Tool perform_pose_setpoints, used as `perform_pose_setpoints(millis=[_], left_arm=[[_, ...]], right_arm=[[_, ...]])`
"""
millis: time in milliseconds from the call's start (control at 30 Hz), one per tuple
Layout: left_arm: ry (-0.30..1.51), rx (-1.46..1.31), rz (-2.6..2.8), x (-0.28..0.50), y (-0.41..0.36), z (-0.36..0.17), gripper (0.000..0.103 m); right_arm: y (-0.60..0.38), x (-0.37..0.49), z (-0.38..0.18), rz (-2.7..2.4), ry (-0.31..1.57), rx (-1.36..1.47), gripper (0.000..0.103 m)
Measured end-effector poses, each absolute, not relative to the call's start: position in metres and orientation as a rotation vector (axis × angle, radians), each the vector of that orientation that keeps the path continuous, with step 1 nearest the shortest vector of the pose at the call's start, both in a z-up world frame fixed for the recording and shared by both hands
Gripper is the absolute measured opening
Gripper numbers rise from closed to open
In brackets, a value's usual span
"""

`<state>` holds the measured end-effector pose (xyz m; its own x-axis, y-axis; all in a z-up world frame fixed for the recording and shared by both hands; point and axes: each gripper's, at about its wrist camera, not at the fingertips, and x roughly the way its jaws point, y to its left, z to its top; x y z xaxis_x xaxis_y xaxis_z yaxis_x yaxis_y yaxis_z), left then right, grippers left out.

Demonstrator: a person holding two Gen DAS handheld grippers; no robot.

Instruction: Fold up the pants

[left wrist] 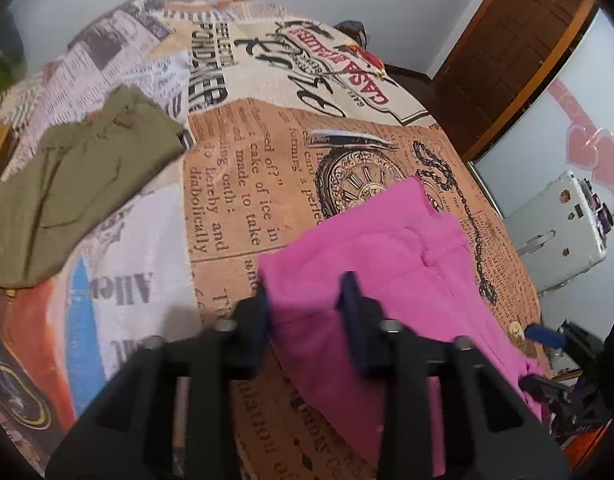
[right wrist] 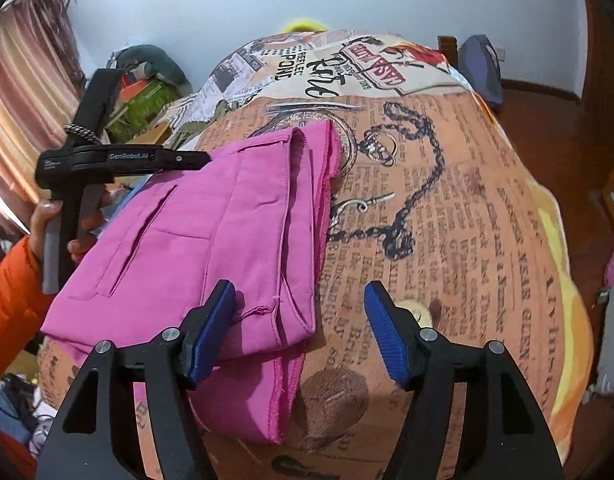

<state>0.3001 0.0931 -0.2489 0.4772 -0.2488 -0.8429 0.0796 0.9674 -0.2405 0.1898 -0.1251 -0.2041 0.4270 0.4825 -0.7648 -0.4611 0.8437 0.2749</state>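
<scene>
Where the pants lie: the pink pants (right wrist: 211,240) are folded into a long flat stack on the printed bedspread (right wrist: 447,240), towards its near left part, with a pocket seam facing up.
Pants edges: one open end faces the far side of the bed; the near end hangs loose over the bed's front edge.
Left tongs (left wrist: 307,292): they come in at the left side of the pants, with pink cloth lying between the two fingers. The fingers stand a narrow gap apart. The picture is blurred, and I cannot tell whether the pads press the cloth.
Left tongs from the right camera: seen side-on (right wrist: 201,157), their tip is at the far left corner of the stack.
Hand (right wrist: 55,220): it grips the left tongs' handle, and an orange sleeve (right wrist: 11,300) runs down behind it.
Right tongs (right wrist: 299,292): spread wide and holding nothing. The left finger is over the near end of the pants, the right finger over bare bedspread.
Other clothes: a folded olive pair (left wrist: 79,184) lies on the bed, well apart from the pink one.
In the way: no other object lies on the pink stack or between the two tongs.
Around the bed: a striped curtain (right wrist: 23,100), a heap of things (right wrist: 147,80) by the wall, a dark bag (right wrist: 481,68) at the far corner, a brown door (left wrist: 519,40) and a white case (left wrist: 559,232).
</scene>
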Motion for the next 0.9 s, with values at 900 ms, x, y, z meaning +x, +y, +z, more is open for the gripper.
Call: perform_pose_setpoints(millis=[900], left_arm=[[0.971, -0.252, 0.098, 0.118, 0.130, -0.215, 0.013]], right_arm=[[-0.090, 0.169, -0.175, 0.666, 0.903, -0.076, 0.062]])
